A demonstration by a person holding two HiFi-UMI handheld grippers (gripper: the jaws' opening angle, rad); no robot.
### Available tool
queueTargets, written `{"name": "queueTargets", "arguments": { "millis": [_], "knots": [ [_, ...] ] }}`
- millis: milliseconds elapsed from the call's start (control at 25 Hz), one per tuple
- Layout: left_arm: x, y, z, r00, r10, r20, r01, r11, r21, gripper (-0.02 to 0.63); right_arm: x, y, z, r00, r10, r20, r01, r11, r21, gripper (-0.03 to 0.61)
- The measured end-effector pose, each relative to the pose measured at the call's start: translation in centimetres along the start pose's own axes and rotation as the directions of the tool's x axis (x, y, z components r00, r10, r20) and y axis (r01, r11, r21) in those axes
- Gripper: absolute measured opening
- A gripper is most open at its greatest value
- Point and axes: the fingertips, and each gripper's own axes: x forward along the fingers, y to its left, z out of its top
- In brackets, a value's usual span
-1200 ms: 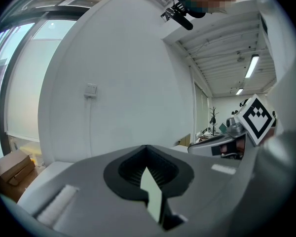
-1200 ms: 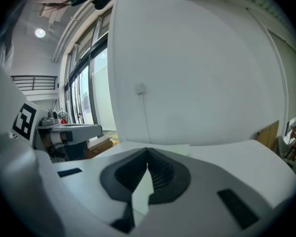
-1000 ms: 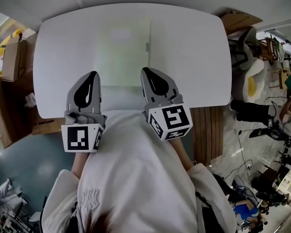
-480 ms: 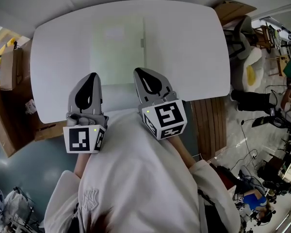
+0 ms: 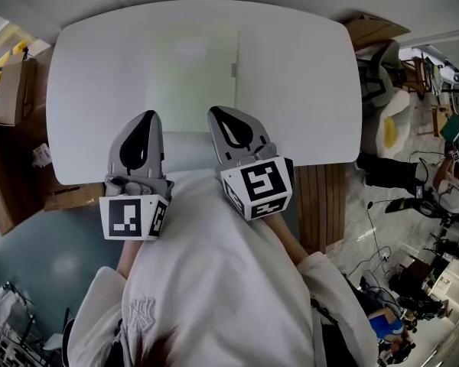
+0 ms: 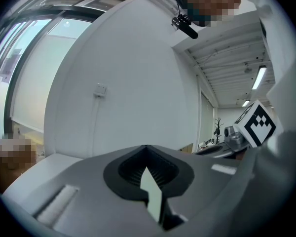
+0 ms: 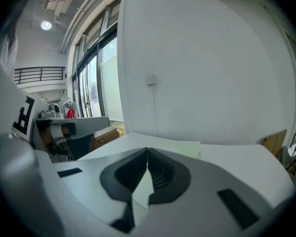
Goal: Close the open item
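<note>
A pale green flat item [image 5: 191, 82] lies in the middle of the white table [image 5: 306, 75]; whether it is open I cannot tell. It shows as a thin pale sheet [image 7: 180, 148] in the right gripper view. My left gripper [image 5: 147, 118] sits at the table's near edge, jaws shut and empty, short of the item's near left corner. My right gripper [image 5: 217, 114] is beside it, also shut and empty, its tip at the item's near right edge. The left gripper view shows shut jaws [image 6: 147, 150] before a white wall; the right gripper view shows shut jaws [image 7: 148, 153] over the tabletop.
Cardboard boxes [image 5: 8, 90] stand on the floor left of the table, and another box [image 5: 375, 30] at its far right corner. A chair [image 5: 390, 98] and cables crowd the right side. The person's white shirt [image 5: 214, 281] fills the foreground.
My right gripper has drifted a little to the left, closer to the left gripper. The left gripper has stayed put. Both remain shut.
</note>
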Motion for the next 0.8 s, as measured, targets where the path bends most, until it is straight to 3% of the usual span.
{"name": "queueTargets", "arguments": {
  "millis": [800],
  "knots": [
    [1.1, -0.6, -0.8, 0.998, -0.023, -0.053, 0.023, 1.0, -0.011, 0.008, 0.8, -0.5, -0.7, 1.0, -0.007, -0.004, 0.007, 1.0, 0.008, 0.009]
  ]
}}
